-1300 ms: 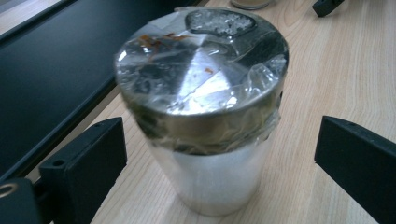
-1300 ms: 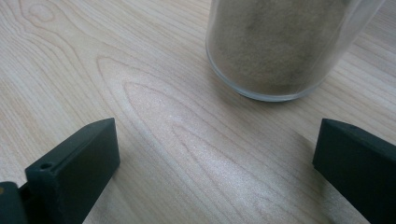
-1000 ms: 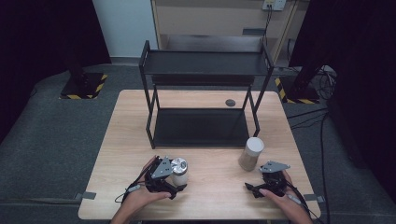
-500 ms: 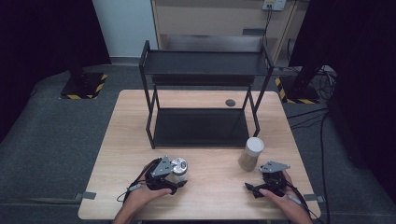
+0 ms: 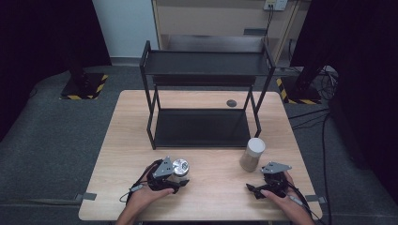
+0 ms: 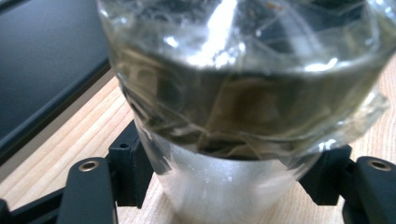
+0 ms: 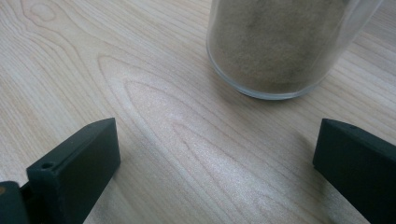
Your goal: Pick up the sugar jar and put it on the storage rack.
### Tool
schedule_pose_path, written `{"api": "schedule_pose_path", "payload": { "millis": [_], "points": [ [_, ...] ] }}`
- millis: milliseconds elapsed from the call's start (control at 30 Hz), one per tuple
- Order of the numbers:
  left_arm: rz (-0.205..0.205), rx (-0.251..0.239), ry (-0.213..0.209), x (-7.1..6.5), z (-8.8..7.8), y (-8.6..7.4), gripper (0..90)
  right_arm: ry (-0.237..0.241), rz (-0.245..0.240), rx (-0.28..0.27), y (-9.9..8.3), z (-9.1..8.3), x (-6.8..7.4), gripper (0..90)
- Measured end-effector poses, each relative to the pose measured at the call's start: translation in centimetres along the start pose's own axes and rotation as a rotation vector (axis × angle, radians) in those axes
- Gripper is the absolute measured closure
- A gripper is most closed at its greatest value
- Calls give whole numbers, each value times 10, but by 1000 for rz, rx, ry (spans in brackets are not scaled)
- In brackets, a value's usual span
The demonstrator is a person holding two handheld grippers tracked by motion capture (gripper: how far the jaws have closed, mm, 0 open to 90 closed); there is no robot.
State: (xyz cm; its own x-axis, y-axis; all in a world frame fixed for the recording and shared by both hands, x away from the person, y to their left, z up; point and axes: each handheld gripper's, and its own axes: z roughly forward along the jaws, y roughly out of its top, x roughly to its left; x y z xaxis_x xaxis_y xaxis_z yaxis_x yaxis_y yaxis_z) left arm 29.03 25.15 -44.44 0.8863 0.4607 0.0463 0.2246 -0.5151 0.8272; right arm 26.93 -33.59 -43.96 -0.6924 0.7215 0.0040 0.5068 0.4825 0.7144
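Left gripper (image 5: 174, 176) jaws have just closed onto the clear jar (image 6: 243, 93); right gripper (image 5: 263, 180) gapes low.

- two-tier rack (image 5: 206, 70) stands at the back middle of the worktop (image 5: 117, 140), with a small round disc (image 5: 231, 103) behind its lower shelf
- jar of powder (image 5: 252, 154) stands just off the rack's front right corner
- other jar (image 5: 179, 169) sits near the front edge, left of centre
- left gripper (image 5: 180, 180) is at that jar; right gripper (image 5: 253, 190) sits by the front right corner, just in front of the powder jar
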Motion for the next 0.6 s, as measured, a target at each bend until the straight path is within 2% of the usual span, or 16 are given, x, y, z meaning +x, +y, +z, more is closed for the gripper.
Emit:
{"api": "schedule_pose_path", "payload": {
  "millis": [100, 367, 600],
  "points": [
    [-6, -21, -13, 2, -2, 0, 304, 0, 0, 0, 0, 0, 0, 12],
    [39, -28, -31, 12, -10, 18, 304, 0, 0, 0, 0, 0, 0, 12],
    [56, -37, -37, 24, -17, 28, 304, 0, 0, 0, 0, 0, 0, 12]
  ]
}}
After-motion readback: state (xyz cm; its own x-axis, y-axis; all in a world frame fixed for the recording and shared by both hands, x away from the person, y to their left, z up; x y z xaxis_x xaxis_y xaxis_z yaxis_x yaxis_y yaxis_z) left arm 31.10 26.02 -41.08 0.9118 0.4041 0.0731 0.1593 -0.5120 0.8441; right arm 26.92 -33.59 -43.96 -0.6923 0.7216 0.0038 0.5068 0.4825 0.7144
